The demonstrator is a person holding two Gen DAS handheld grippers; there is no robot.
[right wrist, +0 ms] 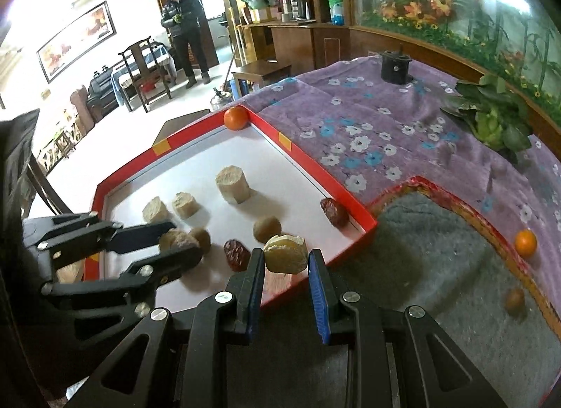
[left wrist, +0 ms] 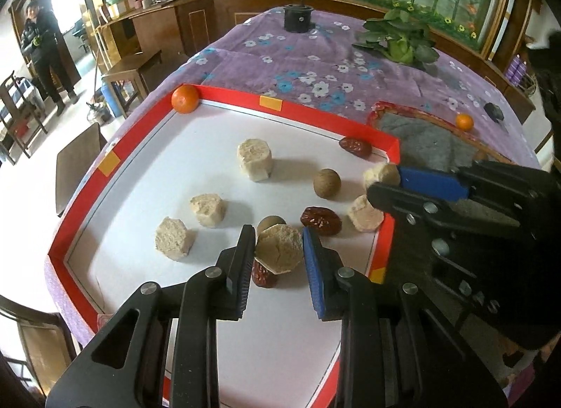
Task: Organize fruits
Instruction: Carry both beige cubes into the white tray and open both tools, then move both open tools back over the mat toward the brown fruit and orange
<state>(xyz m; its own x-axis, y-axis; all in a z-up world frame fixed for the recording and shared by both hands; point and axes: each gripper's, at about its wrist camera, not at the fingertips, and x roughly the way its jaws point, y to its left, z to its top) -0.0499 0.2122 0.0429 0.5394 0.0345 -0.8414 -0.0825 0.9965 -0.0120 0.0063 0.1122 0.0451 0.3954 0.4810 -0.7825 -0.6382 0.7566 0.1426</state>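
A red-rimmed white tray (left wrist: 224, 95) holds several beige fruit chunks, two brown round fruits (left wrist: 326, 183), dark red dates (left wrist: 320, 220) and an orange (left wrist: 185, 98) in its far corner. My left gripper (left wrist: 278, 236) is shut on a beige chunk (left wrist: 280, 250) just above the tray floor. At the tray's right edge my right gripper (right wrist: 285, 256) is shut on another beige chunk (right wrist: 284, 253). It also shows in the left wrist view as the right gripper (left wrist: 384, 180). To the right lies a grey-lined basket (right wrist: 455, 197) with a small orange (right wrist: 525, 242) and a brown fruit (right wrist: 514, 300).
A purple flowered cloth (right wrist: 368, 120) covers the table. A black cylinder (right wrist: 394, 69) and a leafy green plant (right wrist: 491, 120) stand at the far side. A person (right wrist: 184, 22) stands by chairs in the room beyond, left of the table.
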